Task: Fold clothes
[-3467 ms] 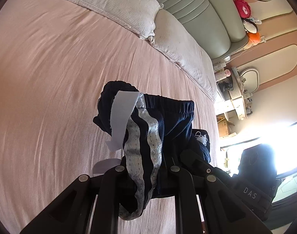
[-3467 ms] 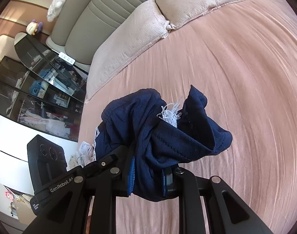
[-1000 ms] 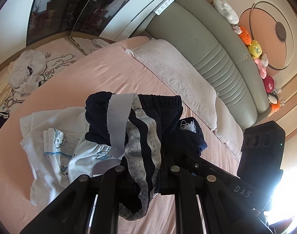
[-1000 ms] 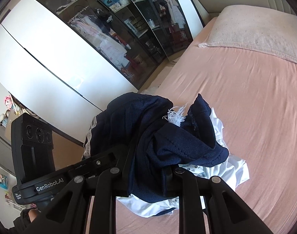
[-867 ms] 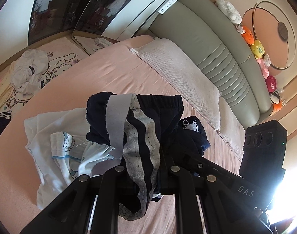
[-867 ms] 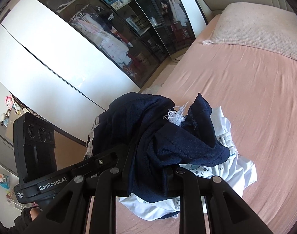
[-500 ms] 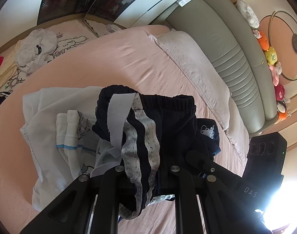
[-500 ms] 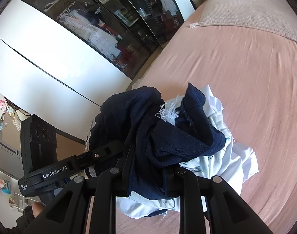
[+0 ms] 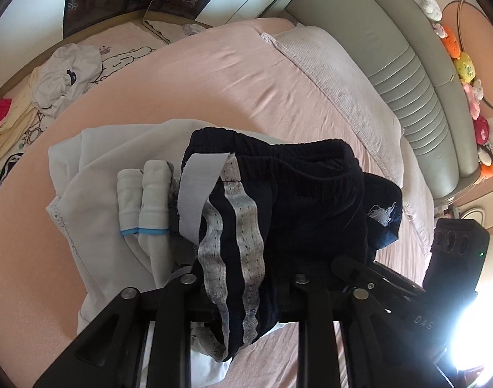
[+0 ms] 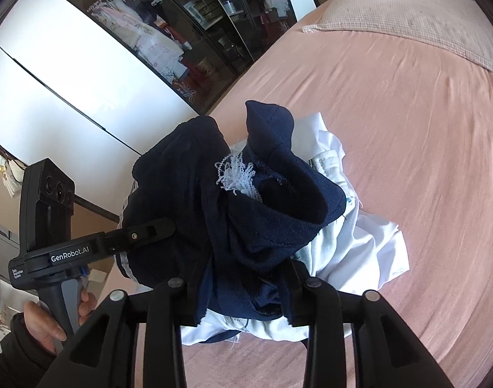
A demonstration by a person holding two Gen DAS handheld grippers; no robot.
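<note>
Folded navy shorts (image 9: 304, 200) with silver side stripes hang between both grippers. My left gripper (image 9: 243, 278) is shut on their striped side edge. My right gripper (image 10: 243, 278) is shut on the other navy end (image 10: 246, 213). The shorts hover just over a pile of white folded clothes (image 9: 117, 194), which also shows in the right wrist view (image 10: 353, 255), on the pink bed (image 9: 240, 77). The left gripper's body (image 10: 49, 226) shows in the right wrist view, the right gripper's body (image 9: 456, 252) in the left wrist view.
Pillows (image 9: 337, 74) and a grey padded headboard (image 9: 417, 64) lie at the bed's far end. Loose clothes (image 9: 62, 77) lie on the floor rug beside the bed. A glass-door wardrobe (image 10: 181, 32) stands along the wall.
Both grippers have carried the shorts from over the bare bed to the white pile and have come down closer over it. Both stay shut on the shorts.
</note>
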